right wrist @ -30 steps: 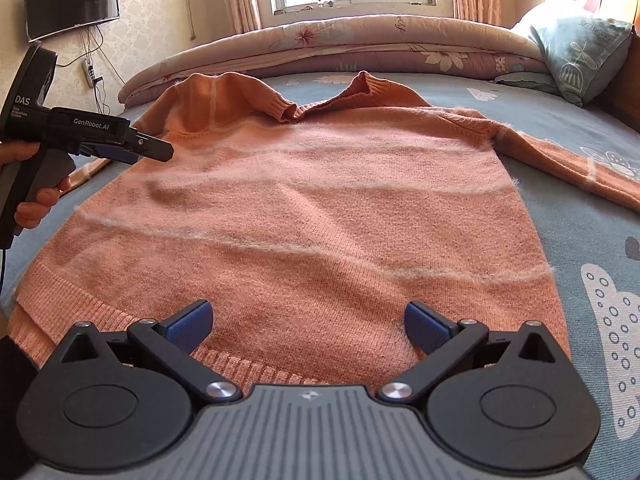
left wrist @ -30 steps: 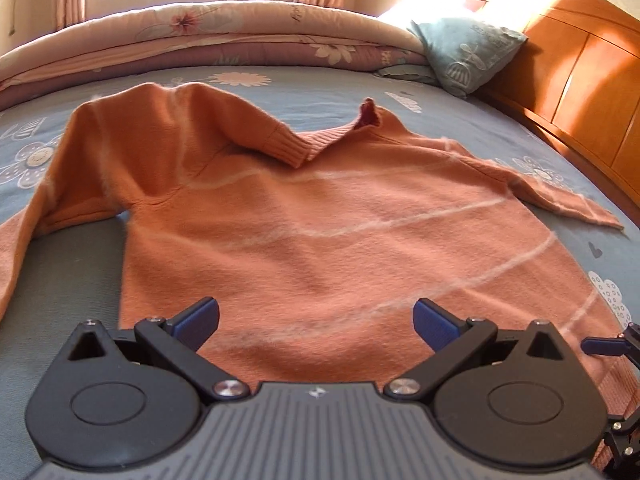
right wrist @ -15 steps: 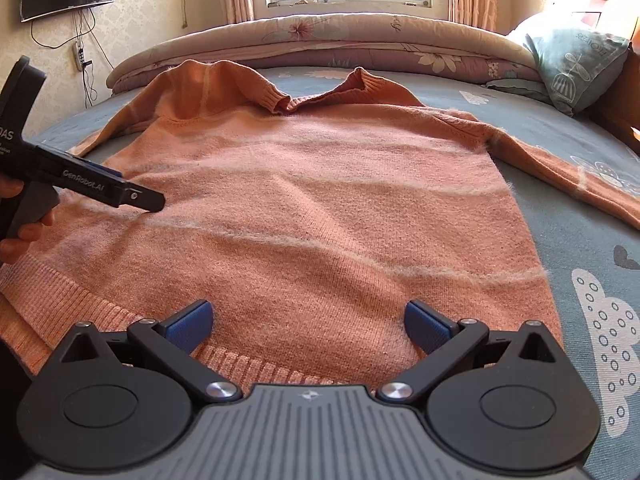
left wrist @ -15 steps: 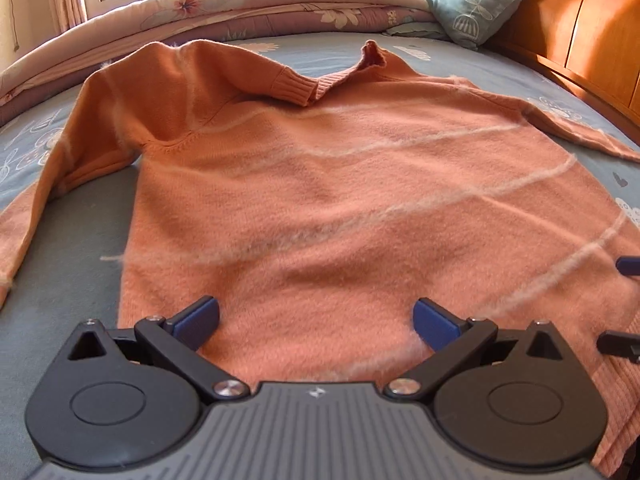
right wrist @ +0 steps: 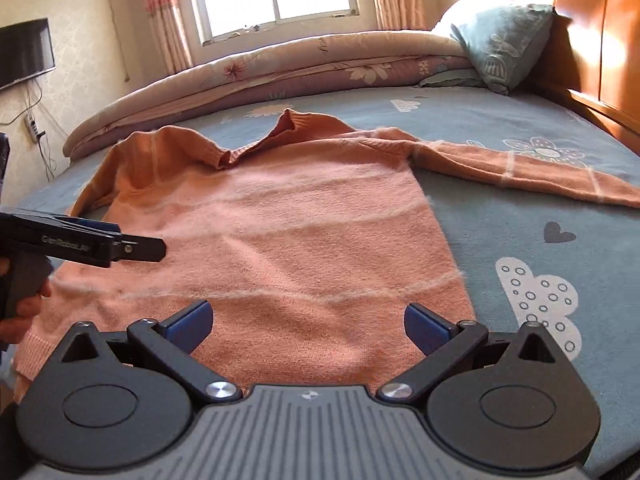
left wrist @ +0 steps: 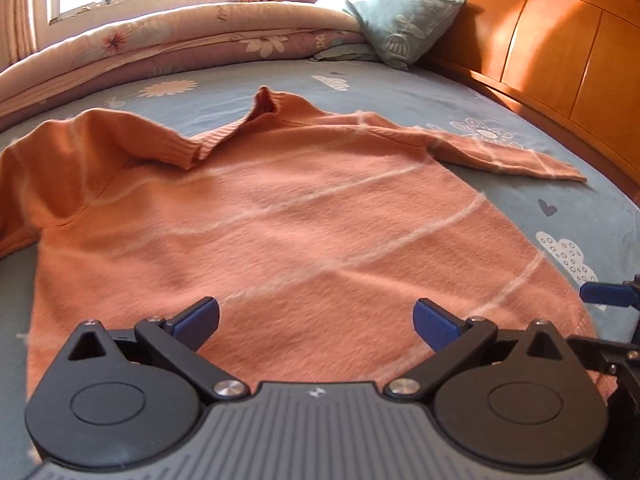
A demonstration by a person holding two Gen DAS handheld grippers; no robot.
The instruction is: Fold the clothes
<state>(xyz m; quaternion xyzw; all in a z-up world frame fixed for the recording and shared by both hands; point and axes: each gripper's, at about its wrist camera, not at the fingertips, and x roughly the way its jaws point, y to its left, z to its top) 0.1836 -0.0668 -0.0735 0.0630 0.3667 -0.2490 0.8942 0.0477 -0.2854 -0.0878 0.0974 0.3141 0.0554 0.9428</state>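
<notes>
Orange sweater (left wrist: 304, 232) spread flat on the blue patterned bedsheet (right wrist: 520, 208), hem toward the cameras, collar (left wrist: 264, 100) pointing away toward the rolled quilt (right wrist: 280, 68) under the window. Long axis of the body running hem to collar, straight ahead of both tools. One sleeve (right wrist: 520, 172) stretched out from the sweater's far shoulder on the headboard (left wrist: 560, 48) side, lying flat and straight; other sleeve (left wrist: 24, 192) bunched at the opposite shoulder and trailing off over the sweater's other edge, cuff out of sight. Left gripper (left wrist: 316, 318) hanging low over the hem, jaws spread wide, nothing between the blue pads, not clearly touching the knit. Right gripper (right wrist: 306, 322) likewise wide open and empty, over the hem corner nearer the headboard side of the sweater. In the right wrist view, left gripper seen from the side above the sweater's opposite flank, held by a hand (right wrist: 16, 312). Folding apparently not yet begun: no crease anywhere in the body. Probable next move a sleeve fold across the chest; extended sleeve nearer the right gripper, bunched sleeve nearer the left. Bunched shoulder likely to need smoothing first, soft fuzzy knit prone to dragging and stretching if pinched shallowly.
</notes>
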